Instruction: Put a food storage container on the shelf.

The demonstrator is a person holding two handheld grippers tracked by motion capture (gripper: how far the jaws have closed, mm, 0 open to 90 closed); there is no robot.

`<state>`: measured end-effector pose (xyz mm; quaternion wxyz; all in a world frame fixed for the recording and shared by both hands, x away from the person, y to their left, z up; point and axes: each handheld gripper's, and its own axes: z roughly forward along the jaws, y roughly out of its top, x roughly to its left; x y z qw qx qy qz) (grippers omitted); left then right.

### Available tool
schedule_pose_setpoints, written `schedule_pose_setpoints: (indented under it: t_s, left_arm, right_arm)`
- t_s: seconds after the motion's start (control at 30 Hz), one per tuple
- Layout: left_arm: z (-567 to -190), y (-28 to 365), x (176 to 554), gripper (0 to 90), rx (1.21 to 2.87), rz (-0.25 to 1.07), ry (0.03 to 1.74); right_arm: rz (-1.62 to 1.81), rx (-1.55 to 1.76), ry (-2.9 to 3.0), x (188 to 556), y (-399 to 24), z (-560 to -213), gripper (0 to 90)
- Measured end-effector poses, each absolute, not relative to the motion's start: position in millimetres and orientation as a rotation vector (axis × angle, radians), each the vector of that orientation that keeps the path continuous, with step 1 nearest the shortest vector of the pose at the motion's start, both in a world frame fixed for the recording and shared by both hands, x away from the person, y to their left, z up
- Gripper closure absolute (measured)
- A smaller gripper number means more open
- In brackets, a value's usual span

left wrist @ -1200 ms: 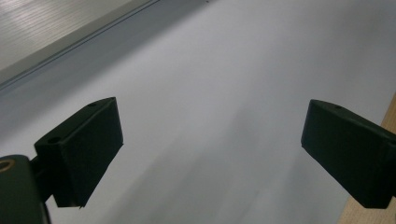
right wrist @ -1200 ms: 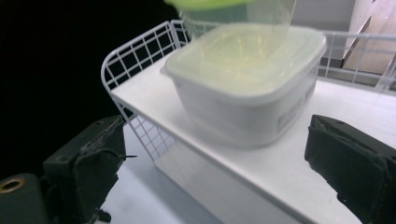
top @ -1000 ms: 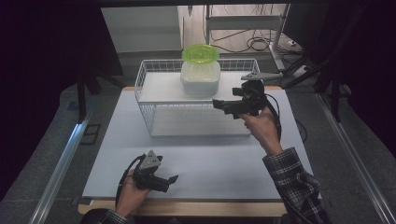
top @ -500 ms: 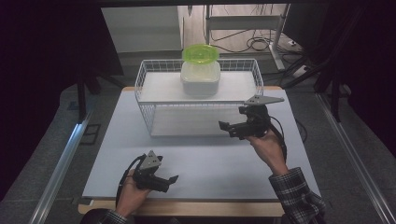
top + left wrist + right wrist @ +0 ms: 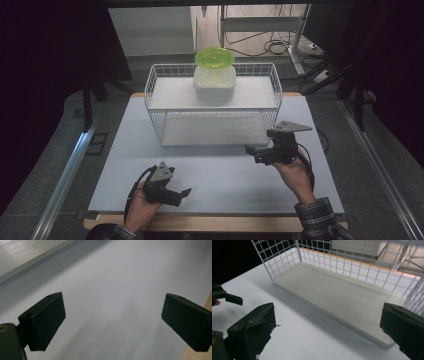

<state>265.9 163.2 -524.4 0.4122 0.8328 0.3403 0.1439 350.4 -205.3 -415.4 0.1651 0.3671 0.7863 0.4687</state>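
High view: left gripper (image 5: 172,192) low over the near-left of the white worktop (image 5: 225,175), right gripper (image 5: 260,151) near-right, just in front of the wire rack (image 5: 212,107). Both empty. A clear container (image 5: 215,82) with green lid (image 5: 215,57) stands upright on the rack's upper shelf, mid-width; contents not discernible. Rack's long axis runs left-right across the worktop. Person's forearms cut off at the bottom edge.
Right gripper view: jaws wide apart, aimed into the rack's lower shelf (image 5: 337,297), which lies bare; container out of frame here.
Left gripper view: jaws wide apart over bare worktop; wooden edge (image 5: 208,302) at right.
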Motion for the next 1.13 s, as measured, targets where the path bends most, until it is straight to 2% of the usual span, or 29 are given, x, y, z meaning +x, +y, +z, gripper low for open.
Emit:
schedule_pose_setpoints:
  t_s: [0.6, 1.13]
  left_arm:
    - [-524.8, 163.3, 265.5, 4.7, 2.094, 0.357, 0.853]
    - [-526.2, 162.9, 266.4, 4.2, 2.095, 0.356, 0.853]
  right_arm:
    - [1.218, 1.09, 2.275, 334.1, -223.6, -476.7, 0.3]
    - [1.006, 1.07, 2.384, 325.3, -221.3, -513.1, 0.0]
